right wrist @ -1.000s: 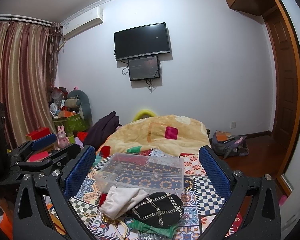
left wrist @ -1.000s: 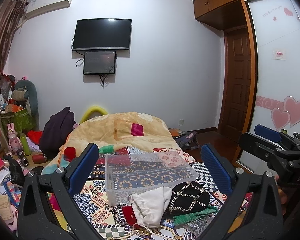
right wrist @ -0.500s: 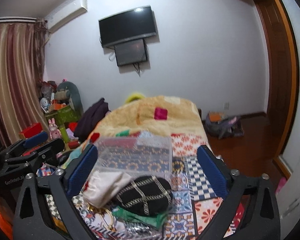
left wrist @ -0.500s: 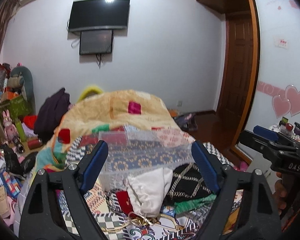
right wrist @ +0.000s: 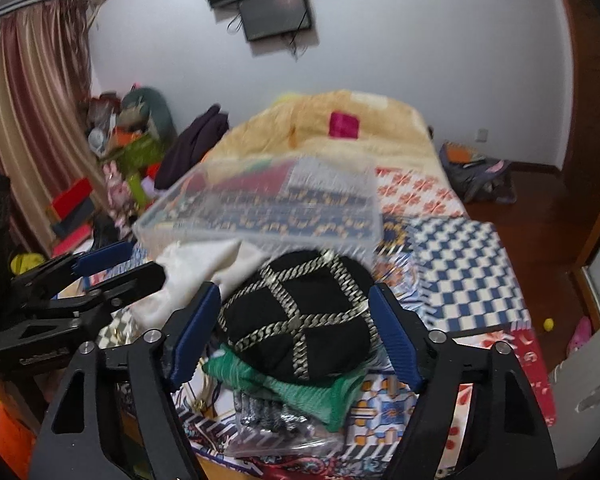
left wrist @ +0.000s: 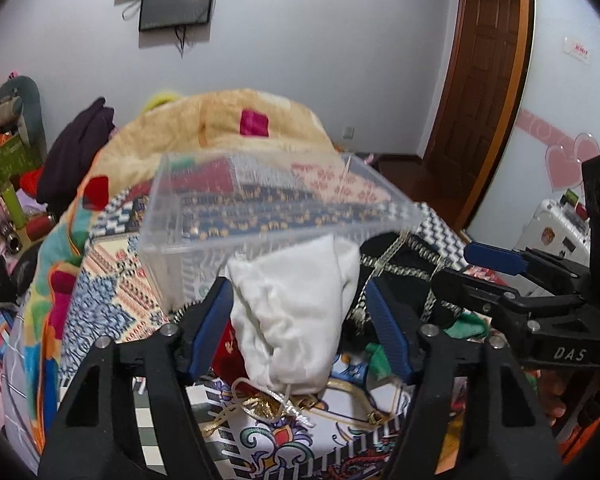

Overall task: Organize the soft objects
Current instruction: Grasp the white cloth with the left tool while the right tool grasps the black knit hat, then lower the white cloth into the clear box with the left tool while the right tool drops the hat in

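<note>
Both claws have dropped and pushed forward since the earlier frames, so the pile on the bed now fills the lower centre of each view; the left claw (left wrist: pixel 300 320) is spread wide, its blue fingers (left wrist: pixel 210 322) flanking a white cloth pouch (left wrist: pixel 296 312) without visibly pressing it; the pouch lies straight ahead between the fingers, its long axis running from lower centre up toward the clear plastic box (left wrist: pixel 260 208) just behind it; the right claw (right wrist: pixel 294 332) is likewise spread, bracketing a black cap with chain trim (right wrist: pixel 296 320) that sits on a green knit piece (right wrist: pixel 300 384); whether either claw touches its item I cannot tell; the box stands directly beyond both items, upper centre of frame, so each claw is nearest its own item.
</note>
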### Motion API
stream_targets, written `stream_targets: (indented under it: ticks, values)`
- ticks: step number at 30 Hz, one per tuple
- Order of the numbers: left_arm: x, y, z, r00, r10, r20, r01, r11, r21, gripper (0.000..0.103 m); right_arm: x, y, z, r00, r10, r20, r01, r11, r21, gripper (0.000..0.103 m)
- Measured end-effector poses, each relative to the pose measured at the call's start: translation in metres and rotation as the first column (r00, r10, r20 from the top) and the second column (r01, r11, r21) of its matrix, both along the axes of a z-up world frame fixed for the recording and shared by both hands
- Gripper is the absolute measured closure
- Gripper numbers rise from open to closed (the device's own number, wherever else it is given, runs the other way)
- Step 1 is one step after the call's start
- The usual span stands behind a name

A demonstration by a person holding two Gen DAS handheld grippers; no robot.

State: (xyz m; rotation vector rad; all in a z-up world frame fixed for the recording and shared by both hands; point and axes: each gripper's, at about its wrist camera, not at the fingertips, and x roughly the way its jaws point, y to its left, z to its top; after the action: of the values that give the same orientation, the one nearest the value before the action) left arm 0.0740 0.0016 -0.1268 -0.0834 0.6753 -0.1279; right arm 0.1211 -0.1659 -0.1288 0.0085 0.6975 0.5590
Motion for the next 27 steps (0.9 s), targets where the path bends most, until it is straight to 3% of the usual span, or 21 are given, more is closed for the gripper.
stream_targets:
  ticks: [4,6,8,14,27]
  values:
    - [0.006,0.000,-0.018,0.999,-0.012,-0.043,0.012,1.000,0.008,0.046,0.005,0.015,-0.012,0.999,0.038,-0.033,-0.040,0.998,-0.049,0.038]
    - [0.009,0.000,-0.024,0.998,-0.019,-0.060,0.019,1.000,0.002,0.053,0.010,0.020,-0.019,0.998,0.041,-0.054,-0.044,0.997,-0.069,0.047]
    - [0.012,0.001,-0.029,0.997,-0.026,-0.074,0.025,1.000,-0.011,0.069,0.012,0.021,-0.023,0.997,0.040,-0.067,-0.044,0.997,-0.060,0.053]
    - [0.008,0.007,-0.023,0.998,-0.040,-0.055,0.038,0.998,-0.041,0.084,0.010,0.018,-0.022,0.995,0.065,-0.070,-0.067,0.998,-0.023,0.082]
    - [-0.022,0.014,0.029,0.993,-0.064,0.094,0.071,0.995,-0.069,0.090,-0.007,0.009,0.009,0.998,0.054,0.024,-0.055,0.998,0.045,0.091]
